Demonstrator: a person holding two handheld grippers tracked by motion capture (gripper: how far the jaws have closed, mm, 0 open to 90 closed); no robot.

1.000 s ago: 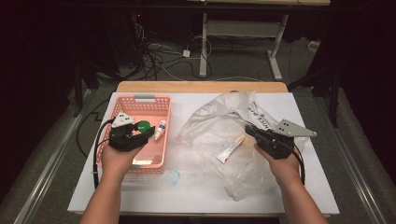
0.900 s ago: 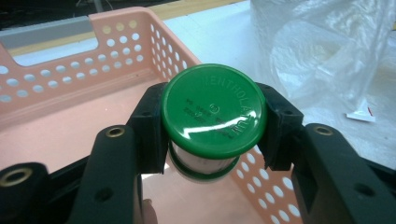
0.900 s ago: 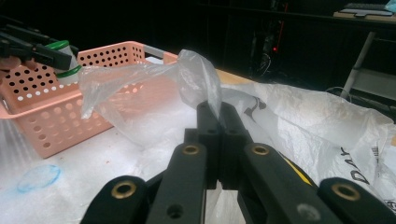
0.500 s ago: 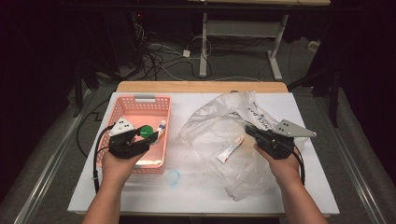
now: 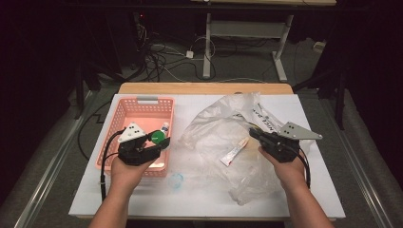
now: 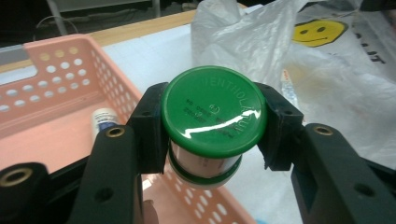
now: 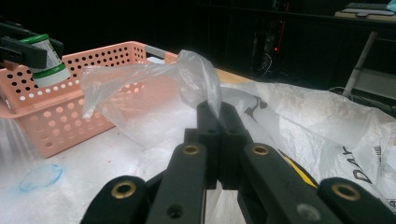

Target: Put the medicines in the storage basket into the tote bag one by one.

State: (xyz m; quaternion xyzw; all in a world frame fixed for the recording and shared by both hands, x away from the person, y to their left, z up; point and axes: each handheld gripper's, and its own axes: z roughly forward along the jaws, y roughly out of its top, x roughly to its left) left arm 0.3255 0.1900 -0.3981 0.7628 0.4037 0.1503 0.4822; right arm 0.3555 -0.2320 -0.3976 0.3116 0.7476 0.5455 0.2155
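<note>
- left gripper (image 5: 159, 142) in person's left hand (image 5: 127, 167), near edge of white table (image 5: 142, 199), over the pink basket (image 5: 142, 110)
- its jaws clamped on a green-lidded jar (image 6: 212, 122), pads pressing the lid from both sides; jar held up above basket's right wall, not touching it; lid faces the camera in left gripper view, embossed lettering on top
- same jar seen from right gripper view (image 7: 46, 58), tilted, above basket rim
- small white tube with dark cap (image 6: 103, 119) lies on basket floor, just past the jar; also seen in high view (image 5: 164, 128)
- faint blue ring mark (image 5: 176, 180) on table, just right of basket's near corner
- right gripper (image 5: 253, 134) in right hand (image 5: 285, 166), right side of table, jaws pressed together on a fold of the clear plastic bag (image 7: 196, 81), film pinched and lifted between the pads
- bag (image 5: 223, 137) spread crumpled across table centre to right, black print on it and a yellow smiley (image 6: 317, 30)
- long thin white-and-red tube (image 5: 235, 151) lying in the bag, between the two grippers
- beyond table: wooden strip (image 5: 204, 88) along far edge, floor cables (image 5: 161, 61), metal desk legs (image 5: 207, 42)
</note>
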